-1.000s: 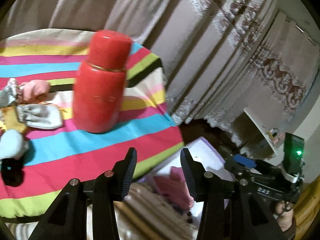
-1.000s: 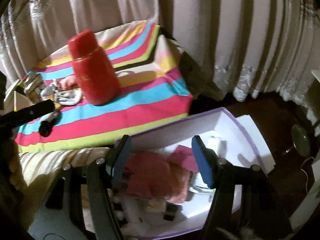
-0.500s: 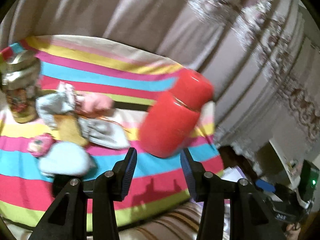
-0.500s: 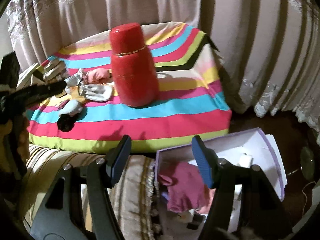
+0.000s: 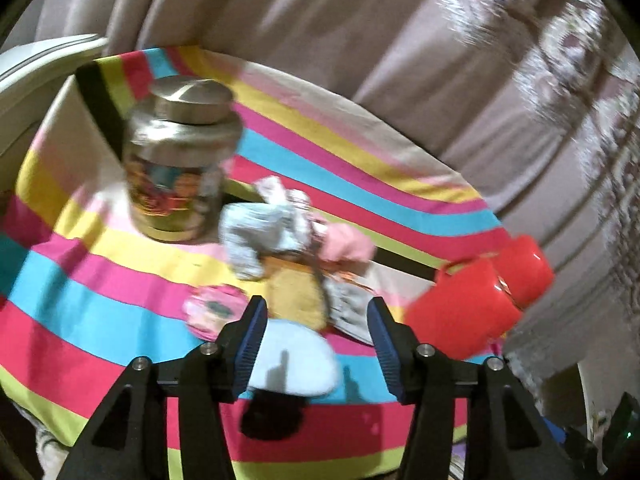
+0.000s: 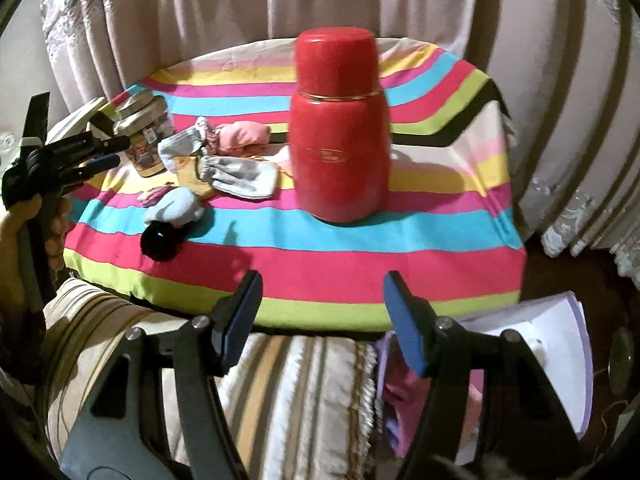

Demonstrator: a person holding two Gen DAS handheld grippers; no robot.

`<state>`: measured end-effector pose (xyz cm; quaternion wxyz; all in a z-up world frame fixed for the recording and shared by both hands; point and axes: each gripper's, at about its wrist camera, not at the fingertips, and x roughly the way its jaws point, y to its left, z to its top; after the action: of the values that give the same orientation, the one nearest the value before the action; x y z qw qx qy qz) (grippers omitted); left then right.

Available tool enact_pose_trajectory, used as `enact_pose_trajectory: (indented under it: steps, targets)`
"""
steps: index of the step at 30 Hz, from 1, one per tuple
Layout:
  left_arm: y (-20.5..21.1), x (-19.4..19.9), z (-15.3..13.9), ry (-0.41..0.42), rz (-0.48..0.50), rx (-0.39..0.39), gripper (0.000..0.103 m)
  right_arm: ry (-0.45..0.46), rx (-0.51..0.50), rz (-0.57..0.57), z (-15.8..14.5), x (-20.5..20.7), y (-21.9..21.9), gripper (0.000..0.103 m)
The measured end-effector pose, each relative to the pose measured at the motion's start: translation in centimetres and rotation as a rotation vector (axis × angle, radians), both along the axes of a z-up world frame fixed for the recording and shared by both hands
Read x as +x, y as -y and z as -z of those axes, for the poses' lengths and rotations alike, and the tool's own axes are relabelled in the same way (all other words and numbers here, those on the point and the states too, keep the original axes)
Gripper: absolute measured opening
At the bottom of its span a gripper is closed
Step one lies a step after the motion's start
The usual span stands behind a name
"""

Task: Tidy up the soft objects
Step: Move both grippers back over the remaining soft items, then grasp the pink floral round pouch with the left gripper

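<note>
A pile of small soft baby items lies on the striped tablecloth [image 5: 80, 292]: a light blue mitten [image 5: 296, 360], a yellow piece [image 5: 294, 300], grey mittens [image 5: 260, 236], a pink one [image 5: 346, 242] and a pink patterned one [image 5: 214, 312]. My left gripper [image 5: 316, 344] is open and empty, just above the light blue mitten. My right gripper [image 6: 322, 320] is open and empty, hovering near the table's front edge. The pile also shows in the right wrist view [image 6: 216, 168], with the left gripper [image 6: 100, 156] beside it.
A red thermos [image 6: 340, 132] stands mid-table, right of the pile. A metal-lidded jar [image 5: 176, 160] stands left of the pile. A white and purple box [image 6: 552, 360] holding pink cloth [image 6: 404, 392] sits below the table at right. A striped cushion [image 6: 304, 400] lies in front. Curtains hang behind.
Both grippers swung left, from over the box to facing the table. The left gripper moved past the thermos to above the soft pile. Both jaws stayed open.
</note>
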<state>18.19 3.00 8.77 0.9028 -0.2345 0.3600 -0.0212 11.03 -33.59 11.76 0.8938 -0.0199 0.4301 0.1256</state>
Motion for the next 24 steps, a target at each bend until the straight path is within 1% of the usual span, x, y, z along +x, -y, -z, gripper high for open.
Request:
enact_pose_trajectory:
  steps: [5,12,14,16,18,24]
  targets:
    - [-2.9,0.9,1.6,-0.042,-0.079,-0.003,0.060,0.004,-0.015,-0.048,0.4,1.6,-2.6,0.066]
    - [-4.7,2.0,5.3,-0.117,-0.128,-0.006,0.072,0.014,-0.036,-0.120,0.9,4.6,-6.9,0.066]
    - [-4.9,2.3,6.4,-0.143,-0.132,-0.005,0.073,0.016,-0.046,-0.133,1.1,5.3,-7.9,0.066]
    - [-4.7,2.8,7.3,-0.165,-0.121,0.007,0.078,0.022,-0.057,-0.155,1.4,6.1,-9.0,0.066]
    - [-4.4,3.2,8.1,-0.186,-0.111,0.017,0.082,0.031,-0.094,-0.173,1.9,6.8,-10.3,0.066]
    - [-3.4,4.7,10.3,-0.248,-0.092,0.065,0.083,0.043,-0.152,-0.234,3.4,8.6,-13.0,0.066]
